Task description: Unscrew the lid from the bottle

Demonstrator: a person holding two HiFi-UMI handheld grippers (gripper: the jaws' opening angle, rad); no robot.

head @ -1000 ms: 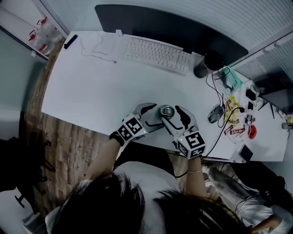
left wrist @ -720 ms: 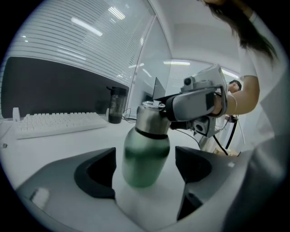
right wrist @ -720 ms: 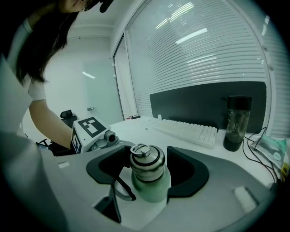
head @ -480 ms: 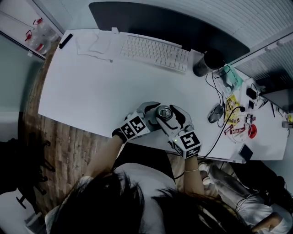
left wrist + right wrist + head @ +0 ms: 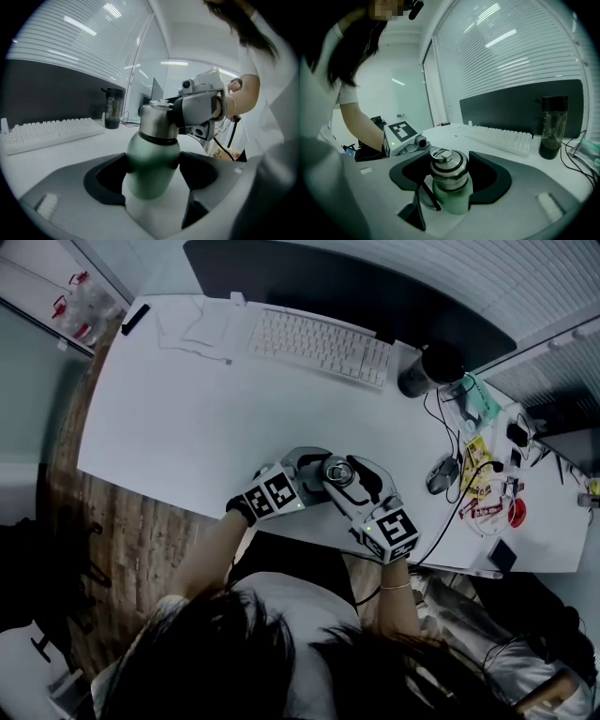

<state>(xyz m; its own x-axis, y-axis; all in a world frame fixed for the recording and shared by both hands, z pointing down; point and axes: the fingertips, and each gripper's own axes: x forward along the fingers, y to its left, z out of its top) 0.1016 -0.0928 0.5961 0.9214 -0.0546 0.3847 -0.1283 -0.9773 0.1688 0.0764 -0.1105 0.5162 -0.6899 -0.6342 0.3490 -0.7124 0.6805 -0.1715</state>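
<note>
Right hand-held gripper has closed onto lid (earlier looser) | left hand-held gripper, just closing, grips bottle

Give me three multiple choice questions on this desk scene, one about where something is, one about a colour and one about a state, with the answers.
1. Where on the white desk does the green metal bottle stand?
A. right beside the keyboard
B. near the front edge
C. at the far left corner

2. What colour is the bottle's body?
A. green
B. red
C. yellow

3. The round steel screw lid is:
A. on the bottle
B. lying on the desk
C. lifted into the air

Answers:
1. B, the head view shows it by the edge nearest the person.
2. A, both gripper views show green below the neck.
3. A, it sits on the neck, between the jaws of the right hand-held gripper.
</note>
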